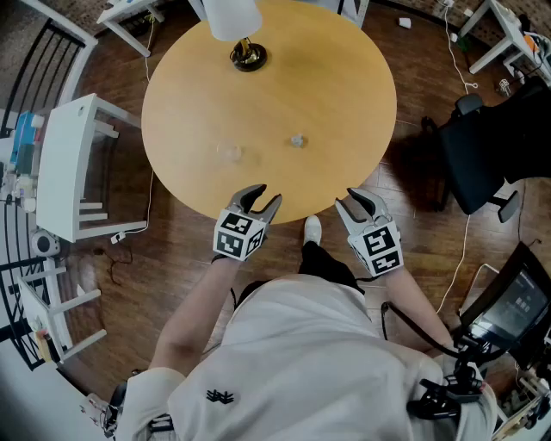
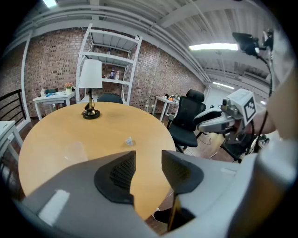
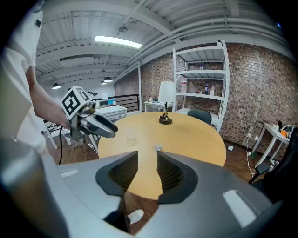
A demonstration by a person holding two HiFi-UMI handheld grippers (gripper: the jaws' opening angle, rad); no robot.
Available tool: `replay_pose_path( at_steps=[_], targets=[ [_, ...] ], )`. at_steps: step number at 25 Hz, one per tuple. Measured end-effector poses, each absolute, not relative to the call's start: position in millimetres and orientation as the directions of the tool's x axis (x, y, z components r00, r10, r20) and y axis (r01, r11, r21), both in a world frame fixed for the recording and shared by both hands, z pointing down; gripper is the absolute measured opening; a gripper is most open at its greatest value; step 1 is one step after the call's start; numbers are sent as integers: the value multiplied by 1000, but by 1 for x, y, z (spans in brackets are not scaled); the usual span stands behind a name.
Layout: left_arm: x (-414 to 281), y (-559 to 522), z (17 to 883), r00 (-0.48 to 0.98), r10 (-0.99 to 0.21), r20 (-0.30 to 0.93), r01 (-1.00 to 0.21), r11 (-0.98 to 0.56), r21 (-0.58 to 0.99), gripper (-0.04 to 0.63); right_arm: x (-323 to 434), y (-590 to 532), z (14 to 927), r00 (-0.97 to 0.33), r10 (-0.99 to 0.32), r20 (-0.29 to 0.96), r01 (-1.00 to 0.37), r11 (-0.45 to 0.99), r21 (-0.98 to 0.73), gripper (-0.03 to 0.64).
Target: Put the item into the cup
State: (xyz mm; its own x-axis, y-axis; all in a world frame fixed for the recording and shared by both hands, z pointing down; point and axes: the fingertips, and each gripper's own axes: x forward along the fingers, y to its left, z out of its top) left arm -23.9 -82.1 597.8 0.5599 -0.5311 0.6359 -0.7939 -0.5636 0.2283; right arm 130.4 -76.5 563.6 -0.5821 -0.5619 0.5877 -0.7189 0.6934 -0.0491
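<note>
A small clear item (image 1: pixel 297 140) lies near the middle of the round wooden table (image 1: pixel 344 77). A clear cup (image 1: pixel 229 153) stands to its left, apart from it. My left gripper (image 1: pixel 265 196) hovers at the table's near edge, open and empty. My right gripper (image 1: pixel 355 200) is beside it, just off the rim, also open with nothing between its fingers. In the left gripper view the item (image 2: pixel 129 141) and the faint cup (image 2: pixel 74 151) lie beyond the open left gripper (image 2: pixel 148 155). The right gripper view shows the item (image 3: pixel 159 148) and cup (image 3: pixel 131 137) past the open right gripper (image 3: pixel 147 158).
A lamp with a white shade (image 1: pixel 234 17) and dark base (image 1: pixel 248 57) stands at the table's far side. A white shelf unit (image 1: pixel 73 164) is on the left. A black office chair (image 1: pixel 482 155) sits on the right. A shoe (image 1: pixel 312 229) shows under the near rim.
</note>
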Motion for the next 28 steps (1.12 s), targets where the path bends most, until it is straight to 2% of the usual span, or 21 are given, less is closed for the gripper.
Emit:
replay_pose_path(
  at_steps=[6,16,18,21,23,28],
  targets=[
    [18,-189,661,502,-472,725,-815,-540,212,212,168,-131,585,-581,-542,608,-716,695,-65,129],
    [47,-265,736,405,-377,833,-832,-530,165,207,210,-157,604,-512,-548,662,-772,632,-74,129],
    [49,-269,746,394,-358,847,-825,-545,153,175,213,-155,605,-499,-553,667,-785,614,-78,129],
    [53,-274,754,380,-354,854,-809,-575,122,66,217,-151,608,-479,-556,679,-804,588,-85,129],
    [55,-276,757,375,-354,857,-799,-592,106,30,219,-149,612,-467,-555,688,-814,574,-90,129],
    [60,-271,734,425,-364,828,-771,-625,121,12,210,-151,612,-475,-556,682,-812,576,-95,129]
  ],
)
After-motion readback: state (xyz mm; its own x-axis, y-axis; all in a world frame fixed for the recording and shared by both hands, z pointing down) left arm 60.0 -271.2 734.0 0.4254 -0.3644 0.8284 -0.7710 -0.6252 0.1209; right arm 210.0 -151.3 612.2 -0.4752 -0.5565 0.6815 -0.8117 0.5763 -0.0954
